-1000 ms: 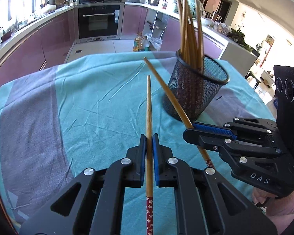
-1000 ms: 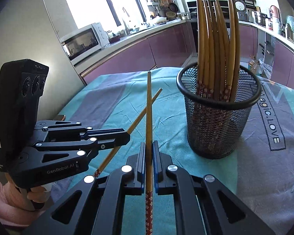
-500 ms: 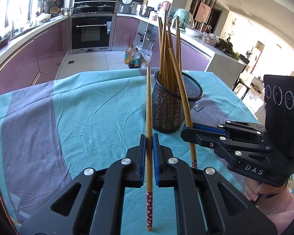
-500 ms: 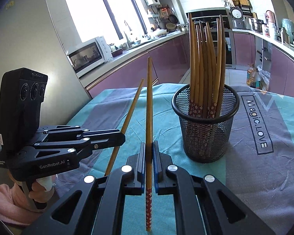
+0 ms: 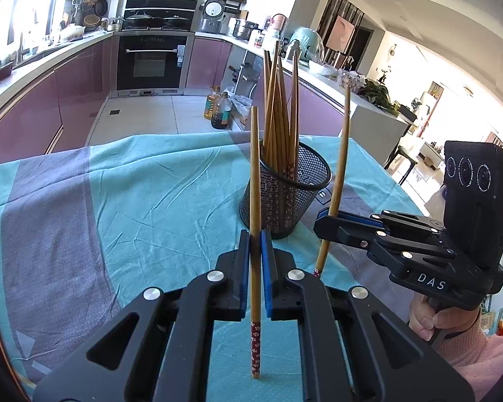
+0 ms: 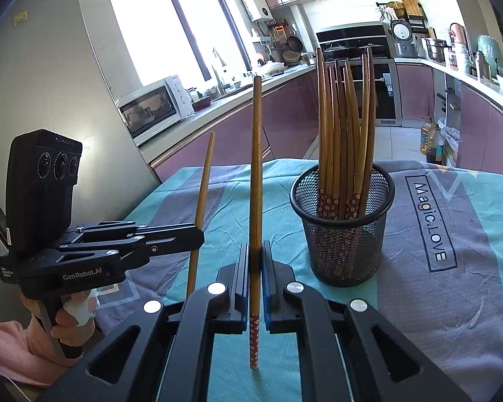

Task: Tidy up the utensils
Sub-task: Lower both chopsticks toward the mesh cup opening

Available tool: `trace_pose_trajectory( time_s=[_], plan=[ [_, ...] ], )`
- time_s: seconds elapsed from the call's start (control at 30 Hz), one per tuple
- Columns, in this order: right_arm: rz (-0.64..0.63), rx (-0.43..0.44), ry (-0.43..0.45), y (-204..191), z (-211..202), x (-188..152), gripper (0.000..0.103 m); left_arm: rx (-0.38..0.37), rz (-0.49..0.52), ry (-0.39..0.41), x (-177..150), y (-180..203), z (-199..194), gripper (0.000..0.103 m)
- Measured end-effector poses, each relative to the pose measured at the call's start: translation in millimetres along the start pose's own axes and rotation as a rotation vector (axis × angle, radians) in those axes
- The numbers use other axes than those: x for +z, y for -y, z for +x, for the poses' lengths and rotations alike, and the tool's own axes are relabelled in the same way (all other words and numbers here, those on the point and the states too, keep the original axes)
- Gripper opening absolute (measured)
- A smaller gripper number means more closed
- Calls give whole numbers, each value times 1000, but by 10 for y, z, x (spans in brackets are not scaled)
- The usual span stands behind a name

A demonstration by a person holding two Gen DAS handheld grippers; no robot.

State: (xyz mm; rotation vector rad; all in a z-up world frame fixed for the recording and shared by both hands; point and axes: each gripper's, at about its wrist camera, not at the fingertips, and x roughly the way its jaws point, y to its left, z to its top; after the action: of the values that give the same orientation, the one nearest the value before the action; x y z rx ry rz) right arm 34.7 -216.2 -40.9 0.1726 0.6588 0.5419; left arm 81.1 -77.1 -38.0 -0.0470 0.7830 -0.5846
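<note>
Chopsticks stand upright, one clamped in my left claw (image 5: pixel 255 258), one in my right claw (image 6: pixel 255 261), patterned ends down so they drop cleanly into the mesh holder (image 6: pixel 343 234) at one o'clock on the bench (image 6: pixel 452 301).

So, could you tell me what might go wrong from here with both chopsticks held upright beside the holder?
1. The mesh holder is already crowded with chopsticks fanning outward; a new one coming down could strike their tips and be deflected.
2. The left gripper and right gripper each pinch a single chopstick low on its shaft, so it may pivot or slip in the jaws.
3. The holder looks light; a sideways knock could tip it on the tablecloth.
</note>
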Motion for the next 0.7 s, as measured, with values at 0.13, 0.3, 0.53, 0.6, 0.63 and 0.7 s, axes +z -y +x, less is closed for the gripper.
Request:
trace_pose_trajectory(
  time_s=[0.13, 0.3, 0.53, 0.6, 0.63, 0.7],
  plan=[
    [-2, 0, 7, 5, -35, 5, 6, -4, -2, 6, -3, 0, -19, 8],
    [-3, -2, 18, 8, -81, 23, 6, -8, -3, 18, 4, 4, -54, 8],
    [-5, -1, 31, 15, -122, 43, 6, -14, -1, 35, 33, 18, -101, 8],
    [-4, -2, 34, 25, -121, 50, 6, -15, 0, 39, 39, 18, -107, 8],
    [-4, -2, 35, 26, -123, 54, 6, -16, 1, 40, 45, 22, -112, 8],
    [-2, -3, 38, 35, -132, 52, 6, -16, 2, 43, 50, 28, -114, 8]
  ],
)
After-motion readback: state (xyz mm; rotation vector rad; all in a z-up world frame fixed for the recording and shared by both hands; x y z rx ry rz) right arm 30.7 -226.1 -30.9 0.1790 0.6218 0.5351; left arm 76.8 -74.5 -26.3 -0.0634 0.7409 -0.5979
